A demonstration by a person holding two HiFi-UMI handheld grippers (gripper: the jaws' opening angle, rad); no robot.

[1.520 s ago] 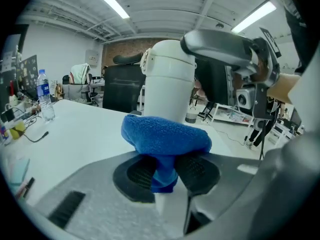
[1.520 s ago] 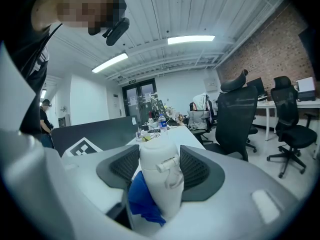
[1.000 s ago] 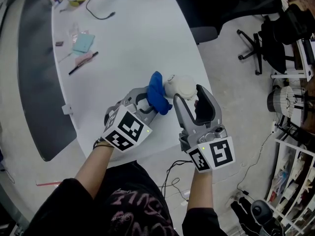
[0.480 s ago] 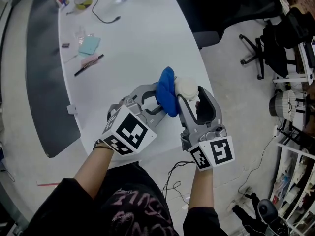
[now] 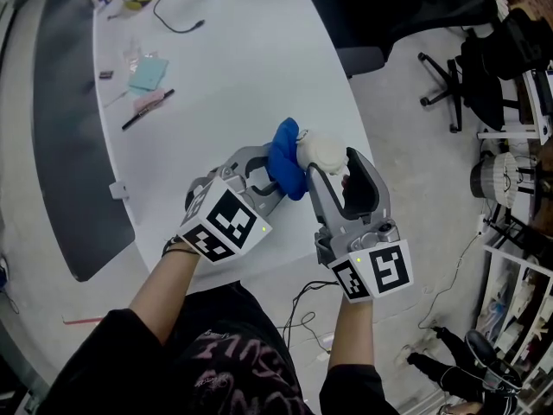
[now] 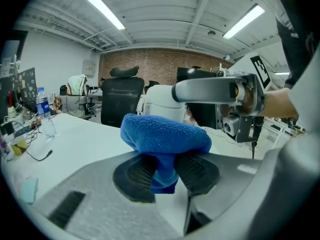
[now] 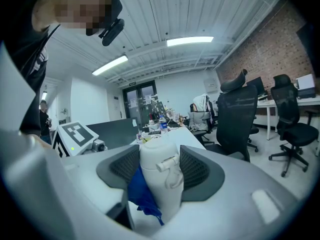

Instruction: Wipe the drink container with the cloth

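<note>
Your right gripper (image 5: 331,164) is clamped on the drink container (image 7: 160,176) with the jaws wide. Both pads sit flat on the white body, one each side, and the lid and its small spout stick up above them. The container is upright over the near edge of the white table (image 5: 225,76); I can't tell if its base rests on the top or hangs just above it.

Your left gripper (image 6: 165,173) is pinched narrow on the blue cloth (image 6: 165,136). A fold is caught between the pads and the rest bunches out ahead of the tips. In the head view the bunch presses on the container's left side, touching it. In the right gripper view a tail of cloth hangs down beside the bottle, just inside the left pad.

Progress looks mid-wipe — grip done, cloth in hand, contact made. No view shows how much of the surface is already covered, and no dirt or wet marks are readable. Likely left to do:
- the far side
- the lid top
- the strips under the right pads — you'd need to re-grip or turn the bottle to reach those

Watch the loose tail so it doesn't get trapped under a pad.
</note>
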